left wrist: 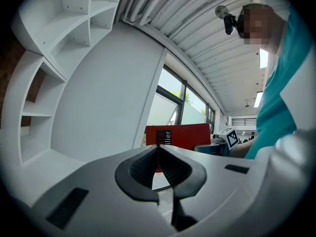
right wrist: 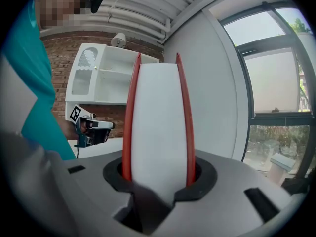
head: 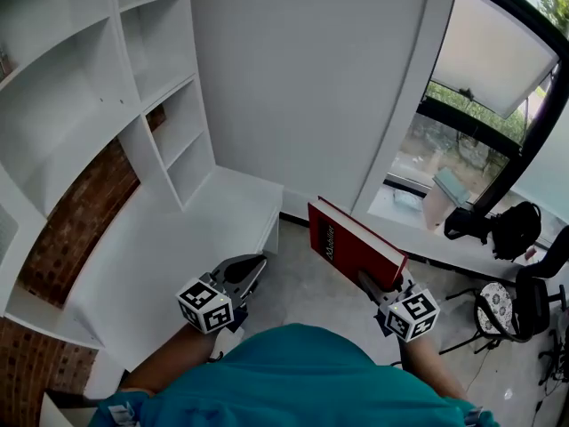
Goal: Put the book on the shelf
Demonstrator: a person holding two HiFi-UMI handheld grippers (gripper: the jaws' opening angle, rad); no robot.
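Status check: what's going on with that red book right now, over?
Right gripper shut on red book. Left gripper shut, empty. White shelf ahead-left, nothing seen blocking it.

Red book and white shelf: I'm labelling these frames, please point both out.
red book (head: 356, 241), head view, on its red cover
white shelf (head: 178, 238), head view, on its bare lower ledge

Looked like an office or studio rm, not a home: white built-in shelf unit (head: 107, 105) set vs. a brick wall (head: 80, 212), long white worktop (head: 169, 256) below it, grey floor (head: 311, 283), tall black-framed windows (head: 462, 123), swivel chairs (head: 511, 305) by the glass, ribbed ceiling (left wrist: 207, 48) w/ strip lights (left wrist: 263, 58).
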